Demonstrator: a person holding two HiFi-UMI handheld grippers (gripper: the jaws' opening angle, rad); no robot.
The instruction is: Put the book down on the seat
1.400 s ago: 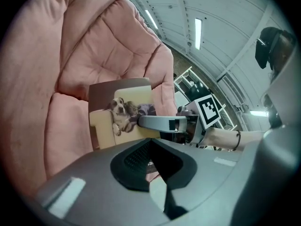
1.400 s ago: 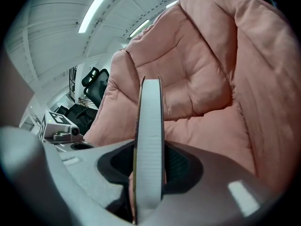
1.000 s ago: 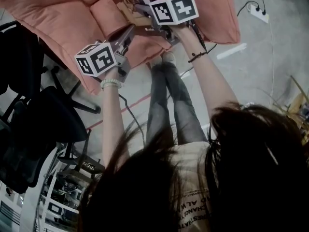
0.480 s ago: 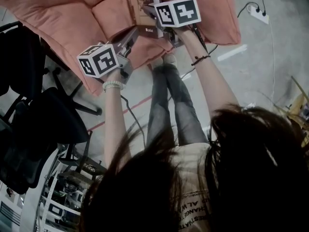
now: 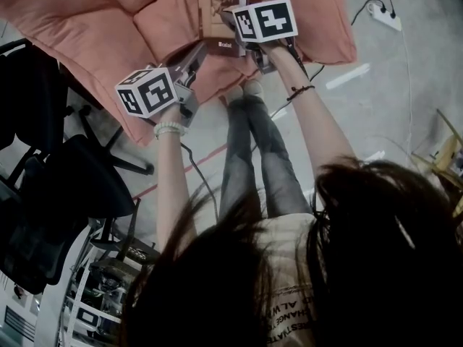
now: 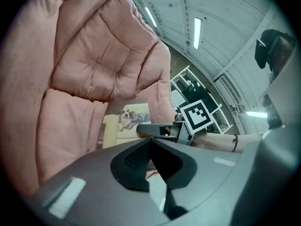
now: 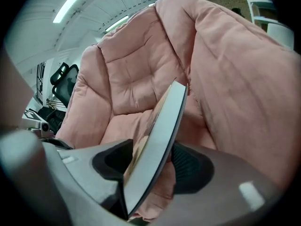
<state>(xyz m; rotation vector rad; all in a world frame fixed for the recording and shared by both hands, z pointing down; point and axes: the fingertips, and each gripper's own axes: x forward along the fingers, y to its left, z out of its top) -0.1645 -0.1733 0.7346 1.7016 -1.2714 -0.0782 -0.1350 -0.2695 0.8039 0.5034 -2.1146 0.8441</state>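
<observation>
The book (image 5: 217, 9), with a dog picture on its cover, lies against the pink cushioned seat (image 5: 170, 20) at the top of the head view. My right gripper (image 5: 230, 16) reaches over its near edge. In the right gripper view the book (image 7: 160, 126) stands edge-on between the jaws of the right gripper (image 7: 153, 147); the jaws have just been opening and a gap shows beside it. The left gripper view shows the book (image 6: 124, 121) on the seat (image 6: 70, 126) under the right gripper (image 6: 150, 130). My left gripper (image 6: 151, 142) is shut and empty, short of the seat's front.
A black office chair (image 5: 65, 179) stands to the left of the pink seat. A power strip (image 5: 382, 14) and cables lie on the floor at upper right. A metal rack (image 5: 101, 280) is at lower left. The person's legs (image 5: 253, 143) stand right before the seat.
The right gripper has carried the book farther onto the seat and tipped downward; the book has gone from tilted to lying along the cushion. The left gripper has stayed put.
</observation>
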